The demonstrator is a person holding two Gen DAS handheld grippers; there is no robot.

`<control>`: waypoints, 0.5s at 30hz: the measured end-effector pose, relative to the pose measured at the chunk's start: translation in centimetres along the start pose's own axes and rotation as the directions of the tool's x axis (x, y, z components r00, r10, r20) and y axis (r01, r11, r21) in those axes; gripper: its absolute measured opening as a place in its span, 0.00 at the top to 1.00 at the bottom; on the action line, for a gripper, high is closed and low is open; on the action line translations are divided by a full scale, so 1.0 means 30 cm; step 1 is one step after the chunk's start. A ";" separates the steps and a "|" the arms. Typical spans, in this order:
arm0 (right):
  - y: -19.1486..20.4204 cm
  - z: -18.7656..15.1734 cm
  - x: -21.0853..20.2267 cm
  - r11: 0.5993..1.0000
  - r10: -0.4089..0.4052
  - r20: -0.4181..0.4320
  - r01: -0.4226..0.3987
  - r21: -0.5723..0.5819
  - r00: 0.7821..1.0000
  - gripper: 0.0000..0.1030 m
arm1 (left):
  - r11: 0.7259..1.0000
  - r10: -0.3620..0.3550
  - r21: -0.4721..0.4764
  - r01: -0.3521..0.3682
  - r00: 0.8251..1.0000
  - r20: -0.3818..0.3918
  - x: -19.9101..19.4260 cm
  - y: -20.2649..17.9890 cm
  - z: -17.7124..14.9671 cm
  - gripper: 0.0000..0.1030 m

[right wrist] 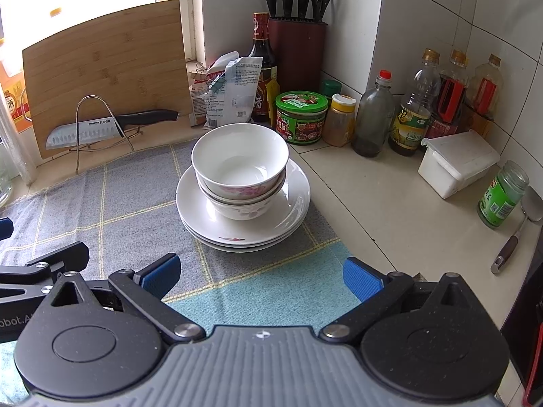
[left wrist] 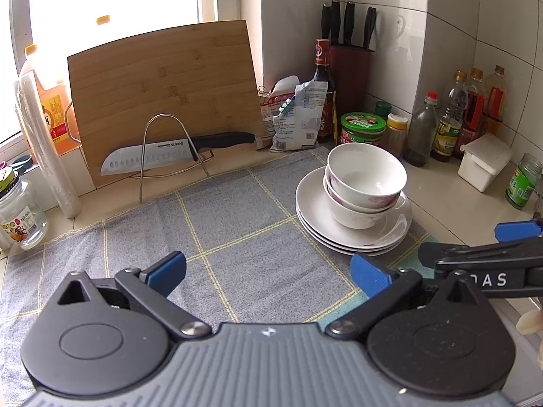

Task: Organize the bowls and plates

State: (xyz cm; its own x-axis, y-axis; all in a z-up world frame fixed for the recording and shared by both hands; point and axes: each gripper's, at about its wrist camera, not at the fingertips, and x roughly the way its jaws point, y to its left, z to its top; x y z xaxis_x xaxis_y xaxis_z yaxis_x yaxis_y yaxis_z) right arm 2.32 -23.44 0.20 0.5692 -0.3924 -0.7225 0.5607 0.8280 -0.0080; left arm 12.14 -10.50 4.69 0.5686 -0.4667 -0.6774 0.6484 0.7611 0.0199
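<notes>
**Bowls stacked on plates, both grippers empty above the cloth**

Bowls (right wrist: 239,173) stand nested one inside the other, two of them, white with a pink flower pattern on the outside. They sit on a stack of white plates (right wrist: 292,210), which looks like three plates, though the exact count is hard to tell. The stack rests on a grey checked cloth (right wrist: 135,196) that covers the countertop (right wrist: 390,210), close to the right edge of the cloth.

The left gripper (left wrist: 268,273) hangs over the cloth with its blue-padded fingers (left wrist: 168,268) spread wide, and nothing is between them. The stack is in front of it and to its right. The right gripper (right wrist: 261,276) is also wide apart and holds nothing; the plates lie straight ahead of it, near but not touching. In the left wrist view the right gripper appears at the right edge, just beside the left one.

Behind the cloth a bamboo cutting board (left wrist: 163,98) leans against the window sill, and a knife (left wrist: 169,157) rests across a wire rack (left wrist: 169,149) in front of it. In the corner stand a dark red knife block (right wrist: 298,51), a soy sauce bottle (right wrist: 261,68), a green-lidded jar (right wrist: 301,117) and several other bottles. A white lidded box (right wrist: 456,162) sits on the counter to the right of the stack, well apart from it.
</notes>
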 end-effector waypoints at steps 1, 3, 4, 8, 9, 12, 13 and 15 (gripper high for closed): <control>0.001 0.001 0.000 1.000 -0.001 0.000 0.001 -0.001 1.000 0.00 | 1.000 -0.001 0.001 0.001 1.000 0.000 0.000 0.000 0.001 0.01; 0.003 0.003 0.001 1.000 -0.002 0.001 0.002 0.000 1.000 0.00 | 1.000 0.000 0.002 0.000 1.000 0.002 -0.002 0.000 0.003 0.01; 0.003 0.003 0.000 1.000 -0.003 0.001 0.003 0.001 1.000 0.00 | 1.000 -0.001 0.003 0.001 1.000 0.003 -0.003 0.001 0.003 0.01; 0.004 0.007 -0.001 1.000 -0.005 0.001 0.005 0.002 1.000 0.00 | 1.000 -0.001 0.004 0.001 1.000 0.005 -0.003 0.000 0.007 0.01; 0.004 0.008 0.000 1.000 -0.006 0.001 0.006 0.002 1.000 0.00 | 1.000 -0.001 0.004 0.001 1.000 0.005 -0.003 0.000 0.007 0.01; 0.004 0.009 -0.001 1.000 -0.008 0.002 0.008 0.004 1.000 0.00 | 1.000 -0.001 0.003 0.001 1.000 0.006 -0.005 -0.002 0.008 0.01; 0.004 0.009 -0.001 1.000 -0.009 0.002 0.009 0.004 1.000 0.00 | 1.000 -0.001 0.003 0.001 1.000 0.004 -0.005 -0.003 0.008 0.01; 0.005 0.009 -0.002 1.000 -0.011 0.003 0.011 0.004 1.000 0.00 | 1.000 -0.001 0.003 0.001 1.000 0.004 -0.006 -0.003 0.010 0.01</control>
State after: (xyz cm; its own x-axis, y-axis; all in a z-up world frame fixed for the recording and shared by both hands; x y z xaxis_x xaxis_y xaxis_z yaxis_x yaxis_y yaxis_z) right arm 2.53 -23.38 0.43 0.5650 -0.4024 -0.7203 0.5693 0.8220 -0.0127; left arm 12.14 -10.62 5.03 0.5698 -0.4694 -0.6745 0.6506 0.7591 0.0214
